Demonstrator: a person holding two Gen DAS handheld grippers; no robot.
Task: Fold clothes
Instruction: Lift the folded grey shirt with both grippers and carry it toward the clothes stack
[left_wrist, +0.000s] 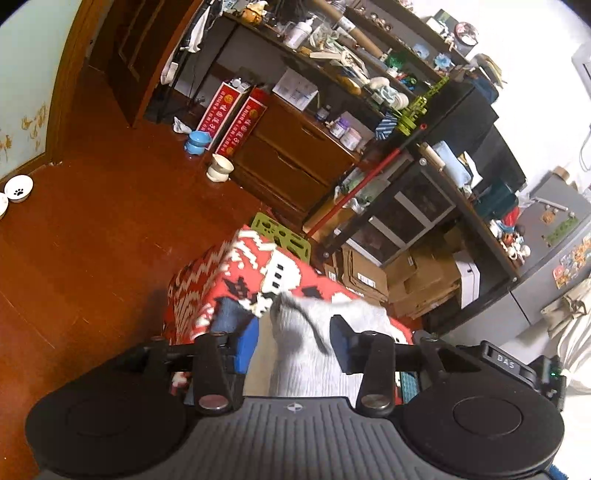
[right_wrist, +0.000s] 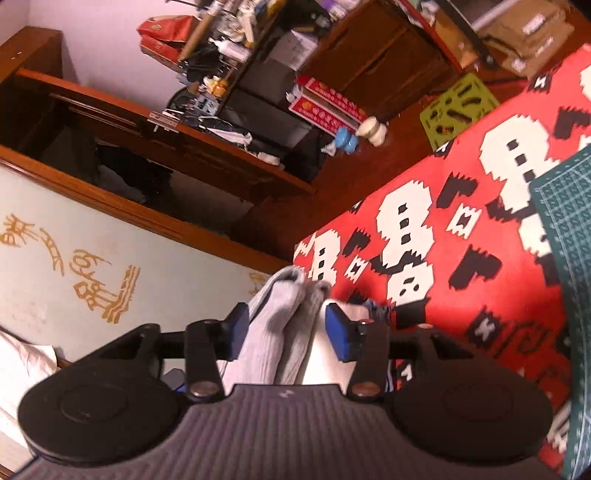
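Between the blue pads of the left gripper (left_wrist: 293, 341) runs a band of grey garment (left_wrist: 314, 354), bunched and draped across the gap. The jaws stand fairly wide, and whether the pads truly press the cloth or it merely hangs between them, I cannot tell from this view. The right gripper (right_wrist: 286, 328) shows much the same: grey ribbed fabric (right_wrist: 280, 325) in two or three gathered layers runs between its pads toward the lens, the jaws again parted by the bulk — pinching or just straddling it, I cannot say.

My guess is that each gripper has a separate edge or corner of the same garment, held up so the cloth can be brought over on itself or laid flat; the doubled layers at the right suit a fold already gathered, but they would equally suit a loose piece just picked up.

Beyond the jaws lies the surface under a red patterned cloth (right_wrist: 443, 229) with white and black figures, filling the centre right of the right view and the lower middle of the left. A green cutting mat (right_wrist: 565, 229) sits at the right edge — likely the flat spot for folding. Farther out are the reddish wooden floor (left_wrist: 92, 240) and cluttered shelves (left_wrist: 369, 92) across the upper frame.
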